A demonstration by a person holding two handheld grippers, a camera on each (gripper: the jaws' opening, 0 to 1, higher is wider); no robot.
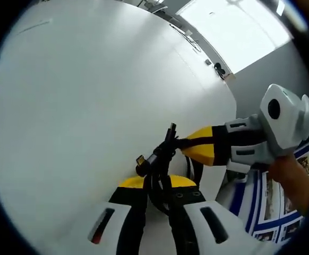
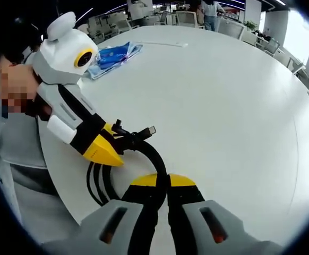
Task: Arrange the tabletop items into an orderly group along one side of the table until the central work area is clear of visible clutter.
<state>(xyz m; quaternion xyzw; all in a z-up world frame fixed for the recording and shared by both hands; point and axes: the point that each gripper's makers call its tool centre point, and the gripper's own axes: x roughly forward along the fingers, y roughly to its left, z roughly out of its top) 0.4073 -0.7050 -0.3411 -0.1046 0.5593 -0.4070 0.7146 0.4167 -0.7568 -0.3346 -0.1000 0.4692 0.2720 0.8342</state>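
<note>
A coiled black cable (image 1: 160, 154) hangs just over the near edge of the white table (image 1: 91, 106). My left gripper (image 1: 155, 183) is shut on its loops from below. My right gripper (image 1: 189, 150) comes in from the right and is shut on the cable close to its two plug ends. In the right gripper view the same cable (image 2: 150, 153) arches up from my right gripper (image 2: 166, 179), which is shut on it. There my left gripper (image 2: 109, 151) pinches the cable from the left, and one plug (image 2: 152, 130) sticks out over the table (image 2: 223, 95).
A blue packet (image 2: 112, 53) lies near the table's far left edge. Blue-and-white printed sheets (image 1: 271, 207) lie at the right beside a hand (image 1: 298, 180). The person's grey clothing (image 2: 16, 159) is close on the left. Chairs (image 2: 122, 21) stand beyond the table.
</note>
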